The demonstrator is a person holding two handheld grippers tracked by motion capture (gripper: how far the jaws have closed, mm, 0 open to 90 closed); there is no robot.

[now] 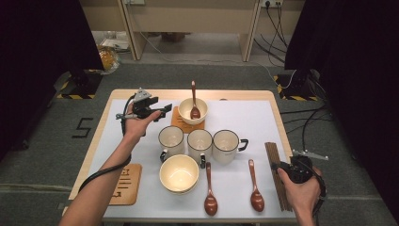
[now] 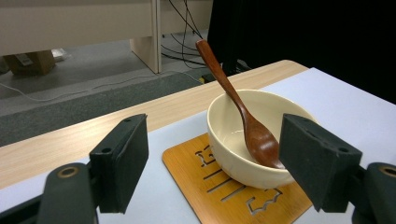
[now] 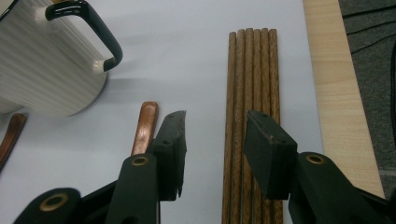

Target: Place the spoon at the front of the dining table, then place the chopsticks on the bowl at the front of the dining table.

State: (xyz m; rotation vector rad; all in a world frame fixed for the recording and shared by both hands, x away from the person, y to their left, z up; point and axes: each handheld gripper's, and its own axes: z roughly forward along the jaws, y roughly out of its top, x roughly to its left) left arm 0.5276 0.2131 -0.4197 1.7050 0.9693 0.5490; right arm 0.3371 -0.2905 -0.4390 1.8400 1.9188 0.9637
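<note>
Landmark: middle mug (image 1: 199, 144) of the three-mug row on the table (image 1: 244, 95); every place below is reckoned from it.
Left hand-held gripper (image 1: 162, 110): beyond the row and to its left, jaws spread wide with nothing between them, aimed at the far bowl (image 1: 193, 109); in the left gripper view (image 2: 212, 163) the bowl (image 2: 247, 140) sits just past the jaw tips.
Far bowl: straight beyond the middle mug, standing on a wooden coaster (image 1: 178, 121).
Spoon in bowl (image 1: 194, 101): bowl end down inside the far bowl, handle leaning on the rim and pointing away from the mugs; seen up close (image 2: 243, 116) in the left gripper view, untouched by either jaw.
Right hand-held gripper (image 1: 275, 165): nearer than the row and well to its right, jaws parted and holding nothing; in the right gripper view (image 3: 214, 140) they straddle the left sticks of the chopstick bundle (image 3: 252, 93); whether they touch the wood I cannot tell.
Chopstick bundle (image 1: 273, 160): to the right of the right mug (image 1: 227, 146), lying flat near the table's right edge.
Near bowl (image 1: 179, 173): in front of the left mug (image 1: 171, 140), empty.
Loose spoons: one (image 1: 210, 190) in front of the middle mug, another (image 1: 255, 188) in front of the right mug; the second one's handle tip (image 3: 145, 126) lies just left of the right hand-held gripper's jaws.
Second coaster (image 1: 126, 183): near and far left of the row, bare.
</note>
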